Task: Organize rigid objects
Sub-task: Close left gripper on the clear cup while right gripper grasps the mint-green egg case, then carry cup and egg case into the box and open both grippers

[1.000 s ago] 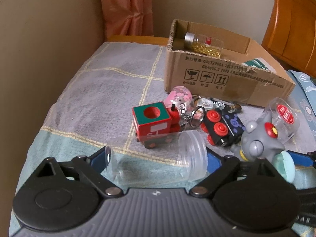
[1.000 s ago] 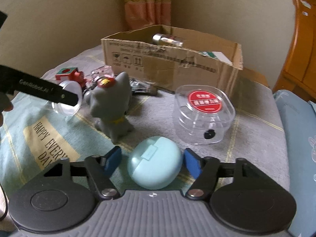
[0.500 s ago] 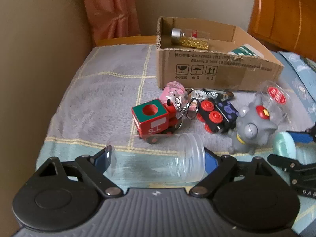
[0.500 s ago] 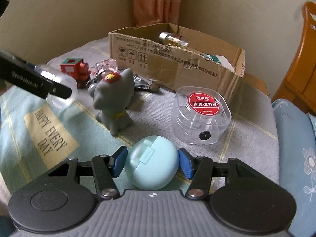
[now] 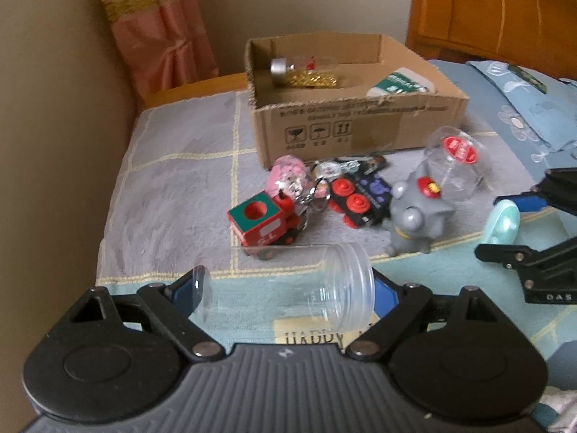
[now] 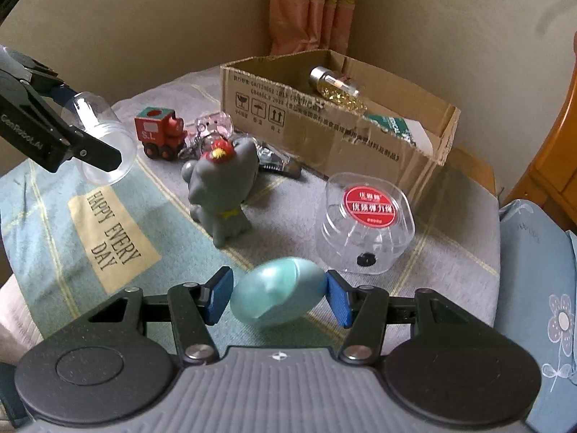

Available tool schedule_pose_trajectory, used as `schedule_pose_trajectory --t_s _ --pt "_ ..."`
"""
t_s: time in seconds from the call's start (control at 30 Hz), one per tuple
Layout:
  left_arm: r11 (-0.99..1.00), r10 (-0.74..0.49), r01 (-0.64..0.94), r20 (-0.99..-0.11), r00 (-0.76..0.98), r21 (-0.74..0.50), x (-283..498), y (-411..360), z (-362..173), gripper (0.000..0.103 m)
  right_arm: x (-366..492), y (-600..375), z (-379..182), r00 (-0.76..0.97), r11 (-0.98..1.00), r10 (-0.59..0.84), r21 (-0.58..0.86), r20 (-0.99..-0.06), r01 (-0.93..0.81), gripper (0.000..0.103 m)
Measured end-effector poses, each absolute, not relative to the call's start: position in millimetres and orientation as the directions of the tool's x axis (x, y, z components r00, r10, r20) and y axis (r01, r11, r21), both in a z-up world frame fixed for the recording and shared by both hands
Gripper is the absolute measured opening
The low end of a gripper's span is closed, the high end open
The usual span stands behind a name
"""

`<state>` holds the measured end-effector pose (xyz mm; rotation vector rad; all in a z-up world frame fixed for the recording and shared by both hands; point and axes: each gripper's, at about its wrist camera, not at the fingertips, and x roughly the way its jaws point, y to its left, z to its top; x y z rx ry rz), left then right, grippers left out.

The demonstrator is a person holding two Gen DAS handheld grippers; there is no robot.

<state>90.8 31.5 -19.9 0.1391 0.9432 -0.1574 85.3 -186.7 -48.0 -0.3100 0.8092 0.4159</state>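
Observation:
My left gripper (image 5: 285,297) is shut on a clear plastic jar (image 5: 288,288) held sideways above the bed; it also shows in the right wrist view (image 6: 101,144). My right gripper (image 6: 277,297) is shut on a teal oval case (image 6: 277,296), lifted off the blanket and tilted; the case also shows in the left wrist view (image 5: 503,222). The cardboard box (image 5: 360,122) stands at the back with a glass bottle of gold bits (image 5: 303,70) inside. On the blanket lie a grey cat figure (image 6: 220,187), a red and green toy train (image 5: 263,223), and a clear round box with a red label (image 6: 368,220).
A black toy car with red wheels (image 5: 357,198), a pink keychain (image 5: 288,176) and keys lie in front of the box. A wall runs along the left. A wooden headboard (image 5: 497,11) and a blue pillow (image 6: 537,288) are at the right.
Both grippers have risen and pulled back from the bed. The teal case has lifted off the blanket and tilted in the right gripper. The jar stays in the left gripper.

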Motion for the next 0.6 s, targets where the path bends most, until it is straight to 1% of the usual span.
schedule_pose_trajectory --t_s 0.1,0.27,0.5,0.6 --pt "0.977 -0.097 0.212 -0.808 0.581 0.036 96.4 30.9 -9.1 0.09 88.1 -189.3 -40.6 0.615 0.871 0.251 -0.104 -0.747 -0.48 0.061" --pt "0.971 -0.11 0.235 -0.777 0.619 0.05 113.1 25.7 9.6 0.09 95.2 -192.5 -27.8 0.621 0.866 0.261 -0.105 -0.739 -0.489 0.061" --pt "0.963 -0.133 0.263 -0.728 0.672 0.066 166.8 6.4 34.4 0.09 115.0 -196.5 -6.9 0.65 0.862 0.25 -0.14 -0.717 -0.487 0.061" --pt "0.962 -0.145 0.267 -0.723 0.676 0.057 192.1 -1.2 39.6 0.09 127.2 -198.9 4.0 0.663 0.865 0.249 -0.146 -0.706 -0.479 0.06"
